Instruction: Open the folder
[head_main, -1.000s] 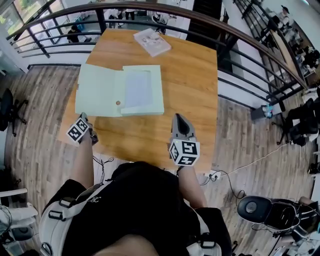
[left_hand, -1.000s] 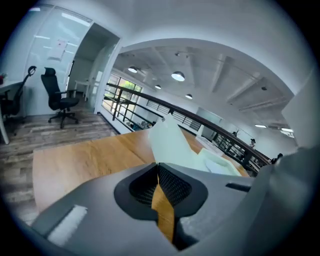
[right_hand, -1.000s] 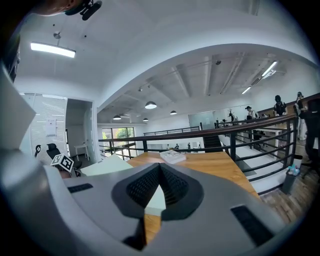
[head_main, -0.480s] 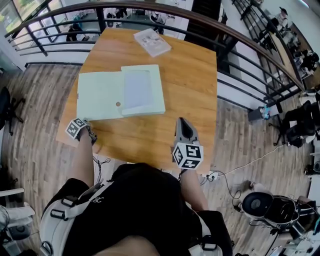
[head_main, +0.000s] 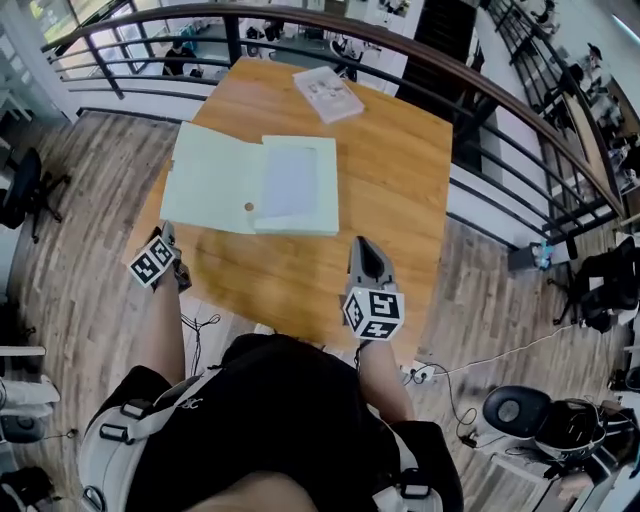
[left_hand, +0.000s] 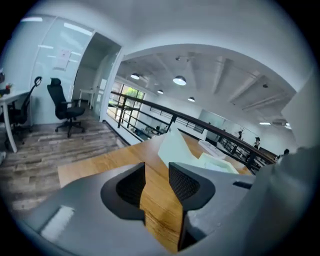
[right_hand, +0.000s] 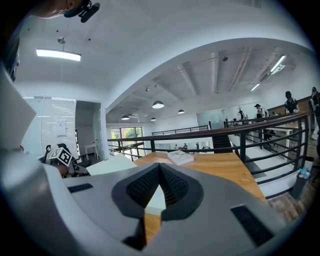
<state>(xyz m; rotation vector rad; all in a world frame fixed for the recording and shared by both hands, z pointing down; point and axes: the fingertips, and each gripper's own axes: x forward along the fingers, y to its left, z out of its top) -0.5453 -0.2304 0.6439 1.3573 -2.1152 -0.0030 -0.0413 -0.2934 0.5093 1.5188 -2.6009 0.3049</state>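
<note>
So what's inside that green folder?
The folder lies open; a pale sheet rests in its right half. Anything beneath that sheet is covered.

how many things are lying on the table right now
2. The pale green folder lies open toward the left side of the table. A white booklet lies at the far edge. Nothing seems hidden.

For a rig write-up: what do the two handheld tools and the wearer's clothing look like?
Left tool and right tool: grey moulded plastic, dark textured pads, each carrying a cube of black-and-white square markers. The person wears a black top with pale grey shoulder straps.
</note>
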